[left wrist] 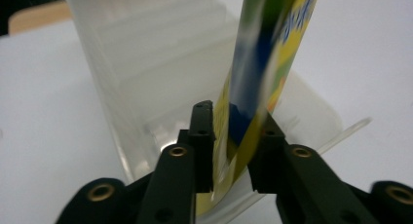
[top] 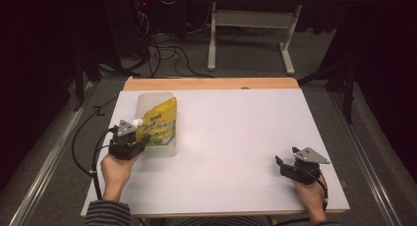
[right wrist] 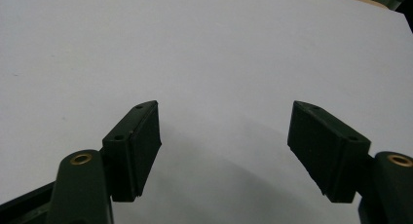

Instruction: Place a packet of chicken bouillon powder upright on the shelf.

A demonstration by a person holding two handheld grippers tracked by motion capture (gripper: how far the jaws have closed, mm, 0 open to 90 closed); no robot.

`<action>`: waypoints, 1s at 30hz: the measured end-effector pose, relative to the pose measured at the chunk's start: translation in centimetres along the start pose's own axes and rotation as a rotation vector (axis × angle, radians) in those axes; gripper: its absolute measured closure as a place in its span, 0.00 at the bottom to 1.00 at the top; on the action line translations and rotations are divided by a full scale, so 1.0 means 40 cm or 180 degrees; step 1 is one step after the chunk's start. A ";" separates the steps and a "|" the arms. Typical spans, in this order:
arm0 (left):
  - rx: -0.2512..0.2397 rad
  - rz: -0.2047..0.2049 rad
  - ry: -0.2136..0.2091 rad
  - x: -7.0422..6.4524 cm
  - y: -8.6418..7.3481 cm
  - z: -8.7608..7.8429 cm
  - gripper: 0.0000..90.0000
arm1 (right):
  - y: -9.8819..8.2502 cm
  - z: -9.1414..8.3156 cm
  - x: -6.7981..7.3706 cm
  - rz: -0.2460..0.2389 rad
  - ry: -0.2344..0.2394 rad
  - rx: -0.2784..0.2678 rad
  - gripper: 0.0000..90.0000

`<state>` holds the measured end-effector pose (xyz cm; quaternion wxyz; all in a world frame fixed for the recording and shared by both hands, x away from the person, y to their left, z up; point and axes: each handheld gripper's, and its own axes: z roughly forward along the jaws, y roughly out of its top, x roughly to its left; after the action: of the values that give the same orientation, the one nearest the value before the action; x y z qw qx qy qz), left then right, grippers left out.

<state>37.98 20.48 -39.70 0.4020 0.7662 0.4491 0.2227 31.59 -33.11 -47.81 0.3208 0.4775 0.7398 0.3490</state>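
High view: my left gripper (top: 140, 137) sits at the near end of a clear bin (top: 164, 150) on the left of the white table (top: 236, 137); a yellow pouch (top: 160, 123) with a white spout stands tilted in that bin, its lower end at my jaws. My right gripper (top: 285, 163) rests low at the table's near right, well apart from bin and pouch, nothing near its jaws. Left gripper view: my left gripper (left wrist: 233, 151) has the pouch (left wrist: 263, 68) running upright between its two black jaws, blurred; the jaws are parted a little, a sliver of gap shows beside the left pad, and I cannot tell whether the right pad touches the pouch. The bin (left wrist: 146, 78) wall rises behind and left of the pouch. Right gripper view: my right gripper (right wrist: 224, 151) stands wide open over bare table (right wrist: 204, 48), nothing between its pads.
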 end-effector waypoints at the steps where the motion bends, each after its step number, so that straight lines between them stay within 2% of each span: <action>1: -0.0079 -0.0012 -0.0006 0.003 0.002 -0.012 0.82 | 0.000 0.000 0.000 -0.0001 0.0001 -0.0003 0.32; 2: -0.0091 -0.0022 -0.0029 0.005 0.004 -0.019 0.82 | 0.000 0.001 -0.001 -0.0003 0.0002 0.0000 0.32; 5: 0.0011 0.0017 -0.0004 0.006 0.003 -0.021 0.87 | 0.001 0.001 0.000 -0.0004 0.0000 0.0025 0.32; 8: 0.0082 0.0049 -0.0051 0.007 -0.004 -0.011 0.99 | 0.000 0.001 -0.001 -0.0005 0.0001 0.0000 0.32; 11: 0.0099 0.0008 -0.0079 0.012 -0.002 -0.008 1.00 | 0.001 0.002 0.000 -0.0018 0.0018 0.0026 0.32; 13: 0.0092 0.0000 -0.0040 0.011 -0.001 -0.009 0.99 | 0.001 0.004 0.002 -0.0042 0.0026 0.0035 0.32; 14: 0.0110 -0.0010 0.0018 0.010 -0.001 -0.007 0.95 | 0.002 0.003 0.003 -0.0055 0.0008 0.0047 0.32; 15: 0.0118 -0.0030 0.0016 0.010 -0.002 -0.006 0.88 | 0.001 0.003 0.002 -0.0045 0.0011 0.0034 0.32; 16: 0.0104 -0.0031 0.0011 0.008 -0.003 -0.007 0.86 | 0.001 0.002 0.000 -0.0038 0.0012 0.0020 0.32; 18: 0.0059 -0.0012 0.0081 0.001 -0.005 -0.013 0.78 | 0.001 0.001 0.000 -0.0006 0.0008 0.0021 0.32; 20: 0.0008 -0.0061 0.0129 0.002 -0.008 -0.021 0.71 | 0.001 0.002 0.000 -0.0034 0.0012 0.0009 0.32; 25: 0.0002 -0.0084 0.0165 0.004 -0.014 -0.031 0.64 | 0.001 0.002 0.001 -0.0025 0.0011 0.0014 0.32; 30: -0.0071 -0.0131 0.0166 -0.006 -0.026 -0.056 0.58 | 0.001 0.003 0.001 -0.0025 0.0009 0.0031 0.32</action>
<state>35.75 21.48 -39.24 0.4031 0.7462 0.4726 0.2393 31.69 -33.04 -47.83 0.3187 0.4757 0.7438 0.3448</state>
